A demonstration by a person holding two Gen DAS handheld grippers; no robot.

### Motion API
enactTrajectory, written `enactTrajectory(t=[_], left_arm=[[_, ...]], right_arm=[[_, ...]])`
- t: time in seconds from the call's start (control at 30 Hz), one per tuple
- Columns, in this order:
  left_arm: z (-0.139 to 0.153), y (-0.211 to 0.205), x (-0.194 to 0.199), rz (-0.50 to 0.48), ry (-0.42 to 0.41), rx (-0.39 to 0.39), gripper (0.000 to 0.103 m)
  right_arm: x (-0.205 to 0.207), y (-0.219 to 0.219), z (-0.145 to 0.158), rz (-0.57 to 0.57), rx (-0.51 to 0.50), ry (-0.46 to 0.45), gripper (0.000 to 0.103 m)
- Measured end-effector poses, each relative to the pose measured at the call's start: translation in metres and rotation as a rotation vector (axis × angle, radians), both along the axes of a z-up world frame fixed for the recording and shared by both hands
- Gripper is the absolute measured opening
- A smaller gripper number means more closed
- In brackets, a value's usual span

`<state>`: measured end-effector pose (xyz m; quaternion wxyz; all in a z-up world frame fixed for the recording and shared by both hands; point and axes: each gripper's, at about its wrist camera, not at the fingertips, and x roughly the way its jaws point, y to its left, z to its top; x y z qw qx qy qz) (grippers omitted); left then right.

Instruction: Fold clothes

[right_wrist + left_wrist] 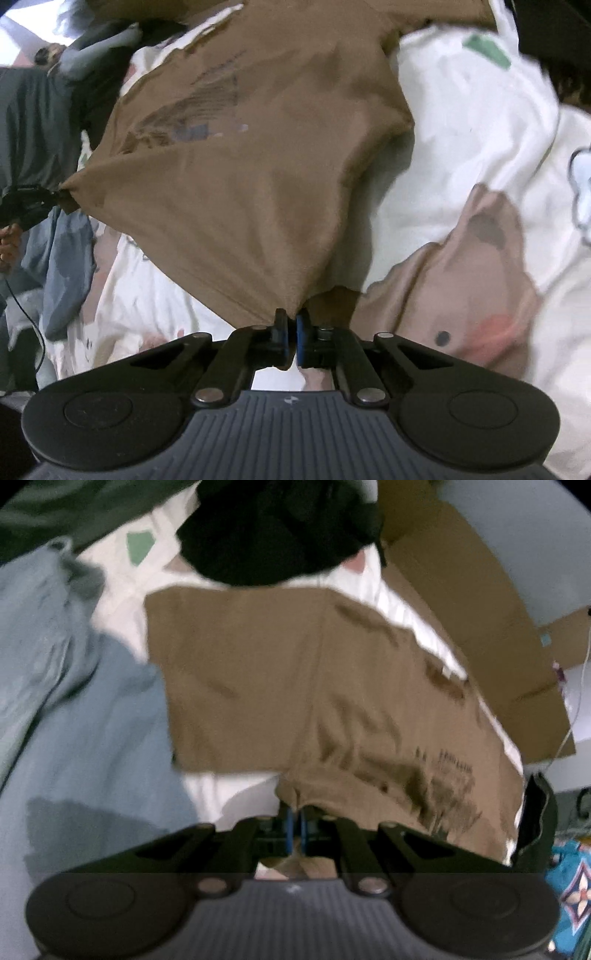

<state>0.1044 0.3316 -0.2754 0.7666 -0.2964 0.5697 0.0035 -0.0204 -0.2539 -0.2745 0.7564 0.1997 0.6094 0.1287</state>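
Both claws are clamping the brown T-shirt (pixel 258 155). The right claw (pixel 291 328) is pinching one bunched corner between its blue pads; the left claw (pixel 295 823) is gripping another bunched edge, also seen at the far left of the right wrist view. The shirt is hanging stretched between them over the white printed bedding (pixel 461 147), part of it lying folded flat further off. Both views are blurring, so it is likely moving.

Risks, as a judgement:
- Only small pinches of cloth are sitting in the jaws; a tug could be pulling a corner free, dropping that side in a heap.
- Uneven tension is already wrinkling the print side; laying it down like this could be setting a crooked fold.
- The blue garment (pixel 74 701) and black garment (pixel 273 535) are lying near; the swinging hem could be dragging over them.
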Motion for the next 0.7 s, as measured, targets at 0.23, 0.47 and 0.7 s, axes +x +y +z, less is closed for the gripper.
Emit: enactTrajectory(t=[0.23, 0.47, 0.7], left_arm=[[0.006, -0.006, -0.06, -0.001, 0.043, -0.036, 0.004], [0.011, -0.011, -0.111, 0.013, 0.071, -0.032, 0.004], [0.03, -0.001, -0.095, 0.028, 0.019, 0.051, 0.004]], right_arm=[[-0.011, -0.006, 0.031, 0.09, -0.095, 0.001, 0.001], [-0.009, -0.024, 0.017, 0.082, -0.091, 0.047, 0.008], [-0.01, -0.038, -0.024, -0.01, -0.054, 0.034, 0.045]])
